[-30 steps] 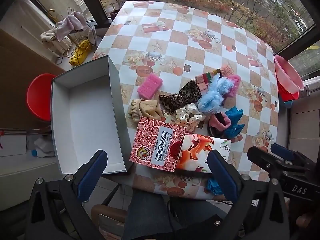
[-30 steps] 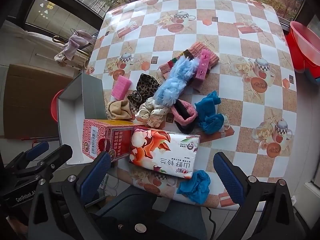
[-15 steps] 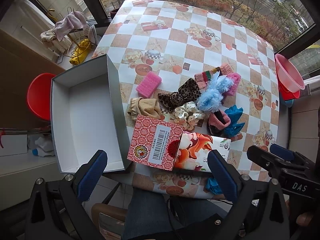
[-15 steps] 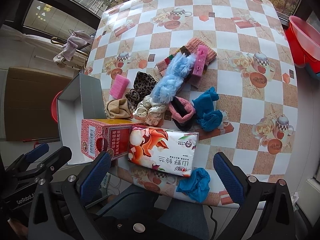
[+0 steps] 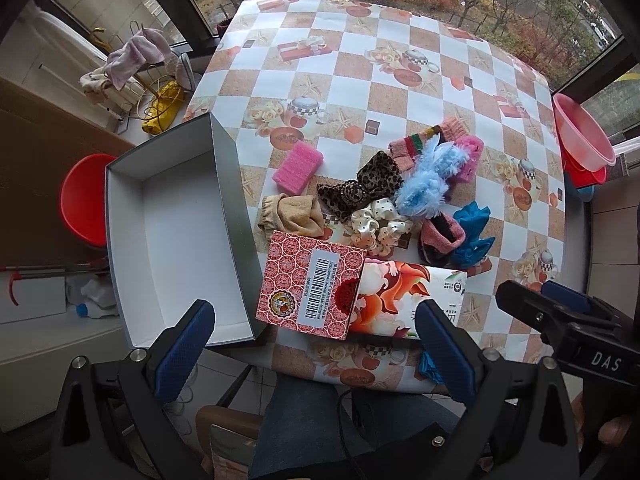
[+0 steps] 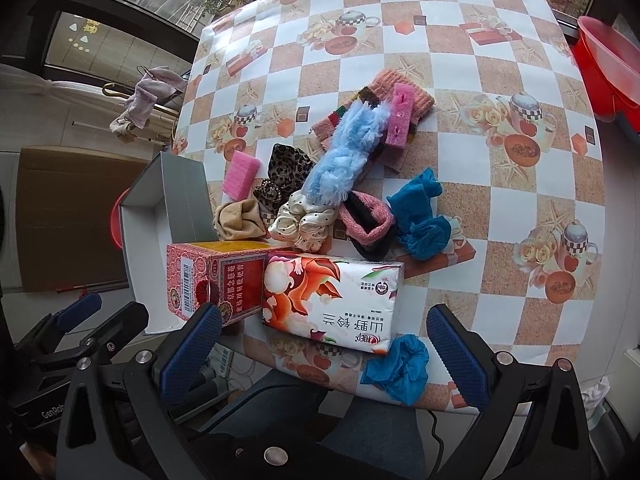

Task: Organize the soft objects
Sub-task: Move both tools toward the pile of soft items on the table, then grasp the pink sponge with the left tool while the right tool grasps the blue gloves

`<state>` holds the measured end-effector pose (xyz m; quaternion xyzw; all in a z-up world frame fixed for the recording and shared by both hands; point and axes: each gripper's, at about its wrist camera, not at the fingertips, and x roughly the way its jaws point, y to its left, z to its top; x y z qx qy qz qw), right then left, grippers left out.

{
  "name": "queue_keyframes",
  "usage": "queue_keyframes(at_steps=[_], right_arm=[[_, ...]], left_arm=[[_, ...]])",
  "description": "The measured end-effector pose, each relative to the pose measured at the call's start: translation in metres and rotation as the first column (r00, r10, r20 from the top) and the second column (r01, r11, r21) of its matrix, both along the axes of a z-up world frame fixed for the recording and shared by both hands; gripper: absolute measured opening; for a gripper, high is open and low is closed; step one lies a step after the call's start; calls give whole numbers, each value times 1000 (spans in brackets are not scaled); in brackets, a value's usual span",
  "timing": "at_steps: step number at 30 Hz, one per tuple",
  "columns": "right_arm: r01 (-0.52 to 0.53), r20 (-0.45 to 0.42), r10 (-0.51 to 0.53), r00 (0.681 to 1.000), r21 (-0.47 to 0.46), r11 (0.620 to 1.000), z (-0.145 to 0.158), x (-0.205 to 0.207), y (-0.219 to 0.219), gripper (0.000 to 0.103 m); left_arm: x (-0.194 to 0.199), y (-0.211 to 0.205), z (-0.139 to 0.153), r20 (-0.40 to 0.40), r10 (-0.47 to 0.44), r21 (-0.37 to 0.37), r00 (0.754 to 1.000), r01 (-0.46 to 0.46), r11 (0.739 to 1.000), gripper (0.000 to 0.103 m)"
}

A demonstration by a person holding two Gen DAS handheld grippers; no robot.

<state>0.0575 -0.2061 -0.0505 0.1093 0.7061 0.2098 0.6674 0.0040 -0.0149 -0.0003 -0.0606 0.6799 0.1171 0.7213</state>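
Note:
A heap of soft things lies mid-table: a pink sponge [image 5: 297,169], a leopard bow [image 5: 362,191], a tan sock [image 5: 291,215], a cream dotted scrunchie [image 5: 379,226], a fluffy blue piece [image 5: 426,185], and blue cloth [image 5: 472,235]. An empty grey box [image 5: 168,236] sits at the table's left edge. My left gripper [image 5: 316,344] hangs open above the near edge, over a red carton [image 5: 310,284]. My right gripper [image 6: 328,346] is open too, above a floral tissue pack [image 6: 332,300]. Another blue cloth [image 6: 398,368] lies at the near edge.
A pink basin [image 5: 582,132] stands off the table's right side, and a red stool [image 5: 82,200] sits beyond the box on the left. A person's legs [image 5: 312,432] are below the near edge. The checked tablecloth [image 5: 360,48] stretches toward the window.
Both views have shifted slightly, with the table's contents drifting a little in frame. Both grippers stay open and hold nothing.

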Motion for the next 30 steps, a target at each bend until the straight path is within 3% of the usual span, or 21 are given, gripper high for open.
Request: queue_keyframes(at_steps=[18, 30], right_arm=[[52, -36, -52, 998, -1, 999, -14, 5, -10, 103], [179, -76, -189, 979, -122, 976, -37, 10, -6, 103]], left_arm=[[10, 0, -13, -32, -37, -5, 999, 37, 999, 101], [45, 22, -57, -119, -172, -59, 978, 166, 984, 101]])
